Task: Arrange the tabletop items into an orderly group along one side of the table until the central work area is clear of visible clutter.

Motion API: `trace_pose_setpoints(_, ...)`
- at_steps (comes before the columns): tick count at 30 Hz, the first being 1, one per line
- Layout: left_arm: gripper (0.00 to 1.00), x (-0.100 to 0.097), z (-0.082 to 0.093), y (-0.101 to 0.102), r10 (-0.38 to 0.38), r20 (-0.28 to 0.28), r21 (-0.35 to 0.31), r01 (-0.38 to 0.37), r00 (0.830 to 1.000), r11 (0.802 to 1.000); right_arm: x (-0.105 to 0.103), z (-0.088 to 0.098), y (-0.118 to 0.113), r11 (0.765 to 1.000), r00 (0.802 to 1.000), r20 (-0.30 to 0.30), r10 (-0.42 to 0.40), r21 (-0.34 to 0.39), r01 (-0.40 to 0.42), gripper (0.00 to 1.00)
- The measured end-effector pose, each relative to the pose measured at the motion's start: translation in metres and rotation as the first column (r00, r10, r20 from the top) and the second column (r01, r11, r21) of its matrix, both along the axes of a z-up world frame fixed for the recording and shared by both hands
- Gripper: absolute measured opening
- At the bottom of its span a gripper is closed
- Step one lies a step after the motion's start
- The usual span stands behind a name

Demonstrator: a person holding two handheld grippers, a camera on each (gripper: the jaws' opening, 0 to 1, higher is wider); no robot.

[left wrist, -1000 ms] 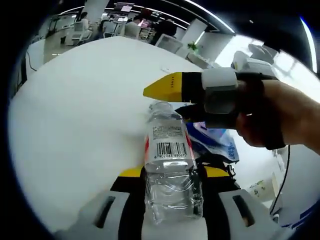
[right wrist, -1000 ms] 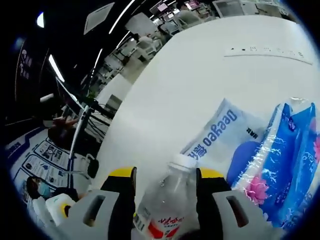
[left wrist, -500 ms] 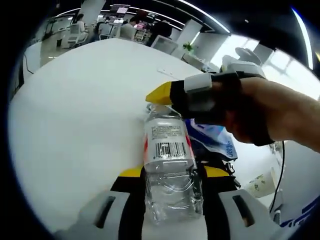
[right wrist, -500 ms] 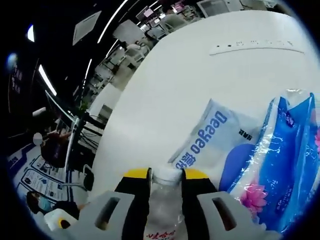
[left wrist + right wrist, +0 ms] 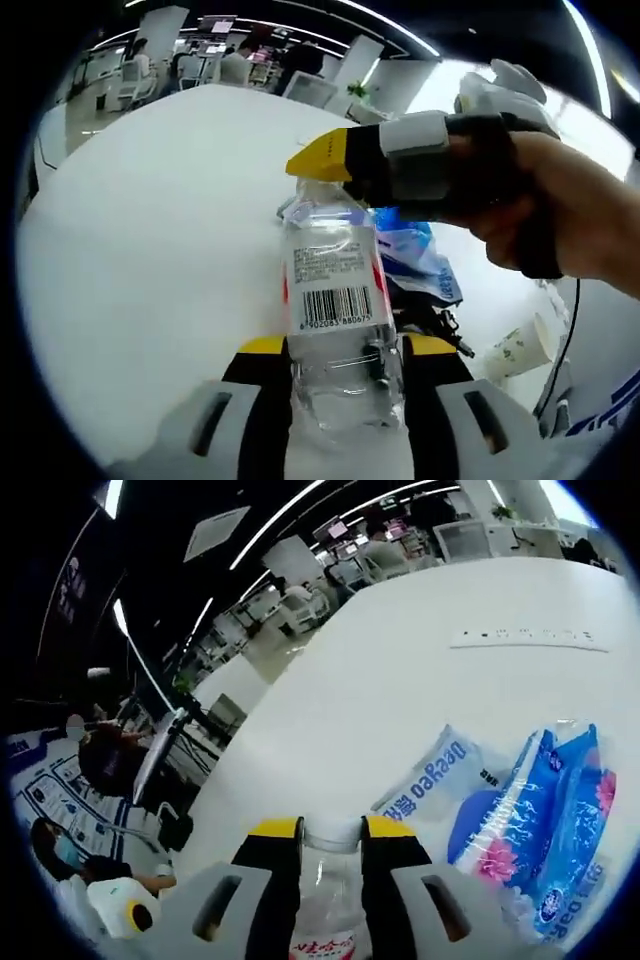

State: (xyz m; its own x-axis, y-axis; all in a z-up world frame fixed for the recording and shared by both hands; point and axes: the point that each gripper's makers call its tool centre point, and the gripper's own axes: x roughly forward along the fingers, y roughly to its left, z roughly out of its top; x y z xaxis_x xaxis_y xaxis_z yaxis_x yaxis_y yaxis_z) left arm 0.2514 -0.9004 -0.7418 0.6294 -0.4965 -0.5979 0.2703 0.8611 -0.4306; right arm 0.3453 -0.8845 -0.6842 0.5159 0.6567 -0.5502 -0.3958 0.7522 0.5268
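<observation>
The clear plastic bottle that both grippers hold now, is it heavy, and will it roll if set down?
The bottle looks empty, so it is probably light. Its thin wall is dented between the left gripper jaws, so it likely crushes easily. It is round; laid sideways it may roll.

Left gripper view sits close behind the bottle [image 5: 335, 310], looking far across the white table [image 5: 150, 230]. Right gripper view faces over its cap [image 5: 332, 832]; both share bottle and table.

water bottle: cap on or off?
On. The water bottle has its white cap in place, pinched between the right gripper jaws.
</observation>
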Motion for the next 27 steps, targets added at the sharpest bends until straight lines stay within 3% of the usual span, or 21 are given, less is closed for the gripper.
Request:
trace_pose_setpoints(5,0.39,-0.01,0.002,0.002,-0.018,0.001,0.012,0.018,1.0,1.0,-0.017,0.029,0.007,0.998,0.989,0.133,0.063,-0.013,-0.062,0.18)
trace_pose_setpoints(10,0.39,-0.022,0.002,0.004,-0.061,0.002,0.025,0.061,0.998,0.998,-0.049,0.059,0.019,0.987,0.943,0.294,0.159,-0.042,-0.153,0.18)
trace_pose_setpoints(18,0.39,-0.038,0.0,0.002,-0.242,0.044,0.14,0.233,0.969,0.962,-0.083,0.074,0.004,0.986,0.907,0.385,0.169,-0.07,-0.154,0.17)
trace_pose_setpoints(27,0.39,-0.047,-0.003,-0.002,-0.295,0.063,0.175,0.28,0.954,0.944,-0.11,0.081,0.007,0.979,0.862,0.466,0.2,-0.125,-0.16,0.17)
